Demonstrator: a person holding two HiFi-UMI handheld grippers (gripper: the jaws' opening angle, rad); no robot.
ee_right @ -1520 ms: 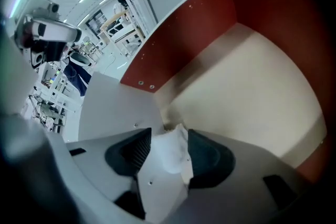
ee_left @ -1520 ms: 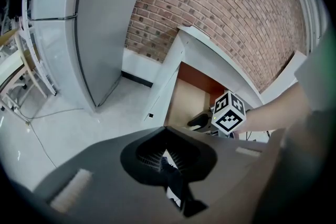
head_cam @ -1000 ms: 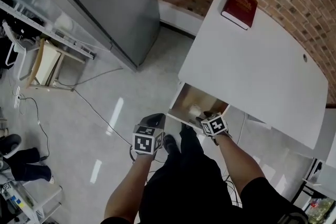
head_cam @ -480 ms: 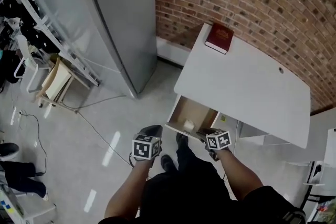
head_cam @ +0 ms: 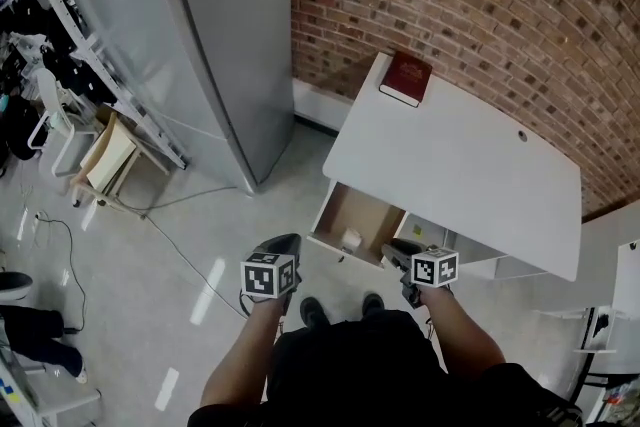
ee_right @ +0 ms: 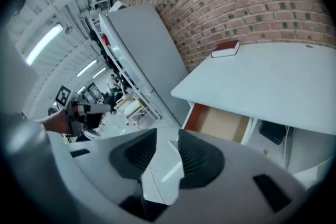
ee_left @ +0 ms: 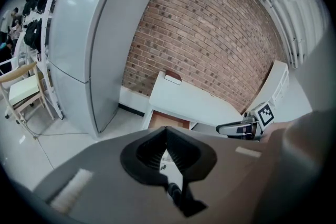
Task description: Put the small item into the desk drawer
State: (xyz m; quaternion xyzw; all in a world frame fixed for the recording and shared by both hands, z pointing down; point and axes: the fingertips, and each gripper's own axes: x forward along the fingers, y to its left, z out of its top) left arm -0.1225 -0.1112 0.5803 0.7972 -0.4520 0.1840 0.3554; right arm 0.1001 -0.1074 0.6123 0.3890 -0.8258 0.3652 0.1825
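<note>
One small item (head_cam: 351,240) inside open drawer (head_cam: 367,211)

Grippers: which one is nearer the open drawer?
The right gripper, empty jaws closing, at the drawer's front; the left gripper is farther, over the floor.

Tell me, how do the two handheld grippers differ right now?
The left gripper has jaws meeting at the tips; the right gripper has jaws apart, though closing. The left gripper hangs over the floor, the right gripper near the open drawer. Both hold nothing and carry a marker cube.
</note>
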